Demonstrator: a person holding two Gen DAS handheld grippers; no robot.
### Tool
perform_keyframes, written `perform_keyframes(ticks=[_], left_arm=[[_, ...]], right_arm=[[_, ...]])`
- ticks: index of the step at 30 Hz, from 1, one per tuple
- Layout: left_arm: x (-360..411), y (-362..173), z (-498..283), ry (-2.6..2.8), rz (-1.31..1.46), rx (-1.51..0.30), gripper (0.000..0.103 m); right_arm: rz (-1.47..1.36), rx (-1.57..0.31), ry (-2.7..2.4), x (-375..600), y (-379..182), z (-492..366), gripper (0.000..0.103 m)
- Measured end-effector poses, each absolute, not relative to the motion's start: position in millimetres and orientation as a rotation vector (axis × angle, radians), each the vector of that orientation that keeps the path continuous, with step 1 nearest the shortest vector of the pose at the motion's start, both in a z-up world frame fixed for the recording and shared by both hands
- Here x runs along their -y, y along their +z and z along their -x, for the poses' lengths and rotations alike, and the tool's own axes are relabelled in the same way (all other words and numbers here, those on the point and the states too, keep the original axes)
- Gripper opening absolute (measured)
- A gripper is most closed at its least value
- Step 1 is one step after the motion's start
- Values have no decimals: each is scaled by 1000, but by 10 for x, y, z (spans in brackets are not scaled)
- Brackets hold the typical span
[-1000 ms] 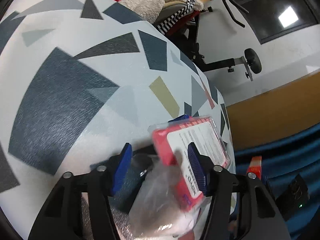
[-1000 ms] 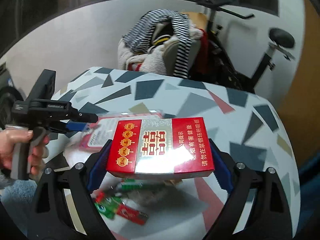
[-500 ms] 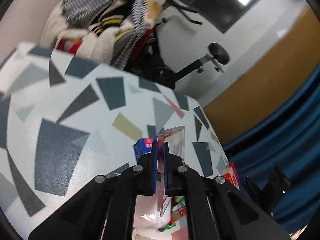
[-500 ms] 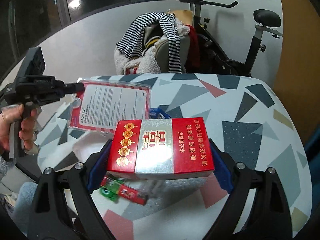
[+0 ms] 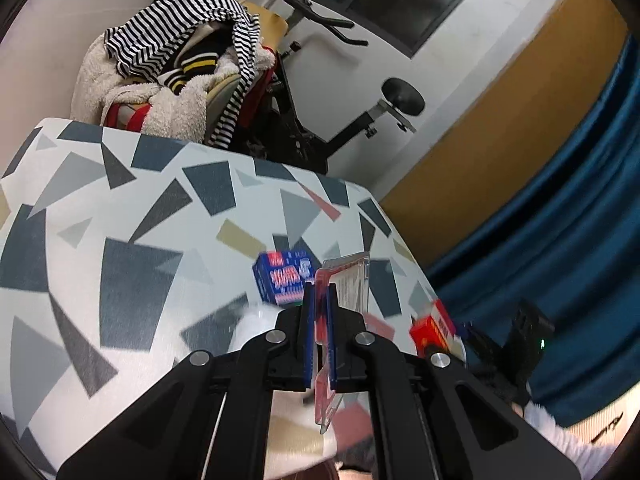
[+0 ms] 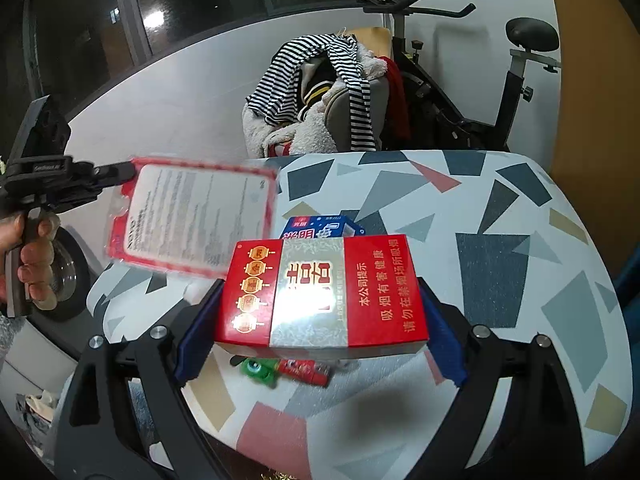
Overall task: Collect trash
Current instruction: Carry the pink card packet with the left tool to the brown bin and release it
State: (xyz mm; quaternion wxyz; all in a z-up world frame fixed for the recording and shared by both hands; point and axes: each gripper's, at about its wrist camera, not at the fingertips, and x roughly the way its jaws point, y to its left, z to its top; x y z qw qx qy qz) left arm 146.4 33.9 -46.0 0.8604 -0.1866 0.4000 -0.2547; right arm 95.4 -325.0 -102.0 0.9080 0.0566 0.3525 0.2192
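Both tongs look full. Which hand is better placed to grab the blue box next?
Neither yet. Left tongs pinch the blister pack; right tongs hold the red carton. Blue box lies just past the right.

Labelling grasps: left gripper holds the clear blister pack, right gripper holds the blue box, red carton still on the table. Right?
Swapped. The right gripper is clamped on the red carton; the blue box sits on the table, per the right wrist view. The left gripper does hold the blister pack.

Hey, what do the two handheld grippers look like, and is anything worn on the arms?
Both grippers are black plastic frames with silver screws and two blue finger pads each: the left gripper and the right gripper. Seen from the right camera, the left one has a pistol-style handle with small white lettering on its body. A light sleeve shows by the right one.
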Motion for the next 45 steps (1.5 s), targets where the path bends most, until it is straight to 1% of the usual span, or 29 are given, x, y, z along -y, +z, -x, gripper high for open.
perform_keyframes(ticks=[9,14,21,31,38,43,45], left_arm=[[-462,-636,-632,-615,359,-872,6],[-447,-907,-148,-660,310,-890,6],[-267,-1380,275,-668,196,-962,6],[63,-2199,358,-602,28,-1112,6],[321,-2624,269,-618,-46,-1191,6],[434,-2833,229,-630,-86,-1226,6],[454,-2892,209,-636,-86,-1237,9]], right_arm=[[-101,-712,493,3169,-992,-499,88],[-91,-709,522,3093,-1059,-223,88],[-96,-716,541,3021,-1163,7,88],[-122,-745,536,3035,-1352,96,88],[-155,-776,512,3124,-1507,66,88],[-179,-799,494,3196,-1601,33,88],[-189,-805,488,3221,-1630,25,88]])
